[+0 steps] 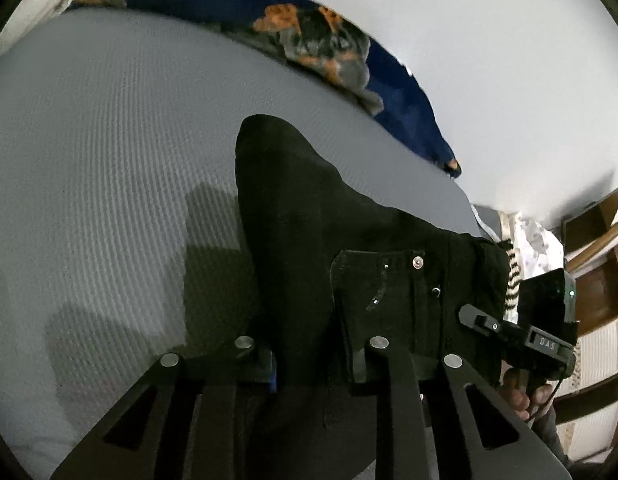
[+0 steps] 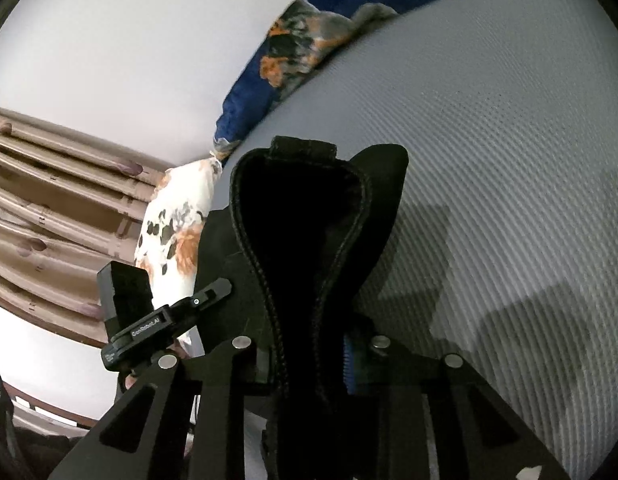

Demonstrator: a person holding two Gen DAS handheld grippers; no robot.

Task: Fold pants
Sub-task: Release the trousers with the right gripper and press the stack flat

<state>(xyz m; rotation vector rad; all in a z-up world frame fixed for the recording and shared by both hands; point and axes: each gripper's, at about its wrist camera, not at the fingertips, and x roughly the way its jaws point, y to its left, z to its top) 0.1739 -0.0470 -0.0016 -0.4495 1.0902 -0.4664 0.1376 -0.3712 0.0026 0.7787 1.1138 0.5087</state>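
Black pants (image 1: 309, 220) hang lifted above the grey mattress (image 1: 109, 140), the waist end toward me, with a pocket and a metal rivet showing. My left gripper (image 1: 313, 364) is shut on the waistband fabric. In the same view the right gripper (image 1: 469, 314) holds the waistband's other end, a hand below it. In the right wrist view the pants (image 2: 301, 208) rise between the fingers with a stitched seam facing me, and my right gripper (image 2: 309, 364) is shut on them. The left gripper (image 2: 217, 290) shows at that view's left.
A blue floral blanket (image 1: 309, 36) lies along the mattress's far edge against a white wall. A white floral pillow (image 2: 177, 232) sits at the bed's end, brown curtains (image 2: 49, 208) behind it. Wooden furniture (image 1: 597, 280) stands on the other side.
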